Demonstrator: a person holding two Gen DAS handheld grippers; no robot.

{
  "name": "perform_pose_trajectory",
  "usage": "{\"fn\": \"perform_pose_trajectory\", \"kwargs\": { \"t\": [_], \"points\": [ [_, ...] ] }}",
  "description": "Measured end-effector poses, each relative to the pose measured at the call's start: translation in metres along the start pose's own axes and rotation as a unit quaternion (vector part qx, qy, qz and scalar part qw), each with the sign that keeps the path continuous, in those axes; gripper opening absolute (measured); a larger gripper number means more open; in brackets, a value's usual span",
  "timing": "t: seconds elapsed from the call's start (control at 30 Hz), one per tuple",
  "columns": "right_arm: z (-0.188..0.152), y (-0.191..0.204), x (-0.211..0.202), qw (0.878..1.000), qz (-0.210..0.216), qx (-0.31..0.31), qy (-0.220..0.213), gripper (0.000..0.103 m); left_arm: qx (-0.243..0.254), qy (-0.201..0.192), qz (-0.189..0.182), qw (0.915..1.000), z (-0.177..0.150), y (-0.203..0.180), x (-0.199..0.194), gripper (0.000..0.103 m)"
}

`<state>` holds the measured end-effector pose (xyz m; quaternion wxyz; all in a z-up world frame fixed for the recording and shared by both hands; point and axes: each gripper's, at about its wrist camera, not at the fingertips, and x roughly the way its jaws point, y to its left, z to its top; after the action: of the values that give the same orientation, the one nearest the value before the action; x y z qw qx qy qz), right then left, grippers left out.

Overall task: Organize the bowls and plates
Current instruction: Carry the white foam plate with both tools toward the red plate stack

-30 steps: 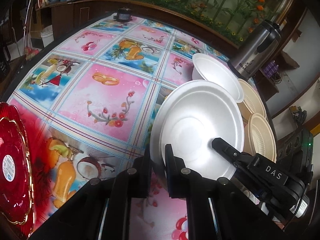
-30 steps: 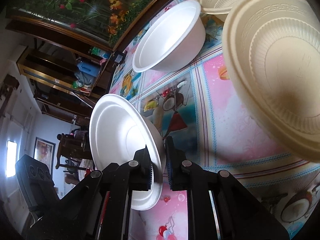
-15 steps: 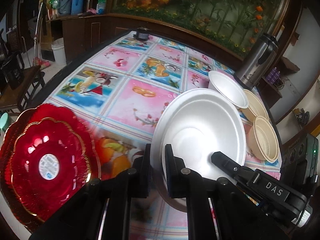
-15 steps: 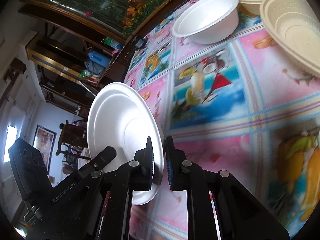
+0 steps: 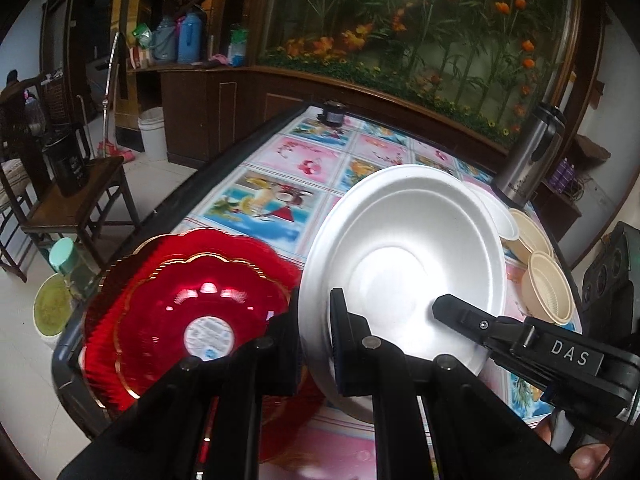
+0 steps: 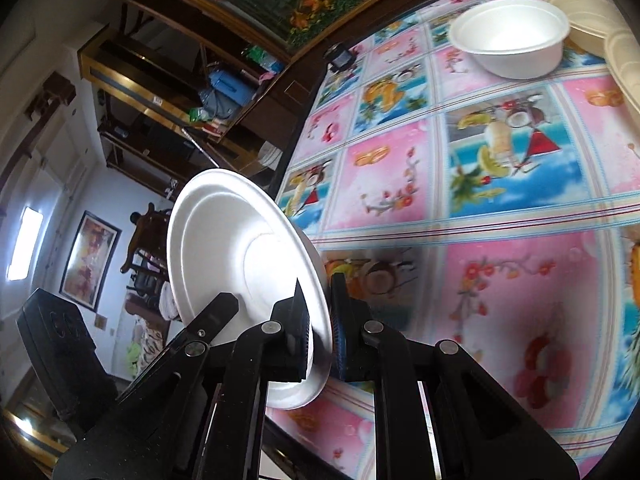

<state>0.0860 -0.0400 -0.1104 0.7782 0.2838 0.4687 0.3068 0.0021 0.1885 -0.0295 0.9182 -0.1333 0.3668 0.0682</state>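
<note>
Both grippers, left (image 5: 316,340) and right (image 6: 318,330), pinch the white plate (image 5: 404,264) by its rim. Pulling apart could crack it above the red plate (image 5: 192,300).

A steel flask (image 5: 532,156) stands at upper right on the patterned tablecloth (image 5: 272,196). A wooden chair (image 5: 76,204) and white bucket (image 5: 153,138) occupy the left.

I am reading "DAS" in white letters on the right gripper (image 5: 576,358); the red plate's sticker (image 5: 209,336) is staying illegible.
</note>
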Motion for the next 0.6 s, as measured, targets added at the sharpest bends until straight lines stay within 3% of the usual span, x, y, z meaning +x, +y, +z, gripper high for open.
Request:
{"fn": "perform_pose_trajectory", "kwargs": {
  "t": [0.37,0.6],
  "points": [
    [-0.016,0.051,0.057,0.998,0.005,-0.031,0.057,0.011,-0.040,0.004,0.037,0.9985,-0.004,0.062,-0.006,0.010],
    [-0.030,0.070,0.096,0.994,-0.006,-0.052,0.094,0.012,-0.055,0.029,0.057,0.9964,-0.012,0.088,0.005,0.011]
  ]
}}
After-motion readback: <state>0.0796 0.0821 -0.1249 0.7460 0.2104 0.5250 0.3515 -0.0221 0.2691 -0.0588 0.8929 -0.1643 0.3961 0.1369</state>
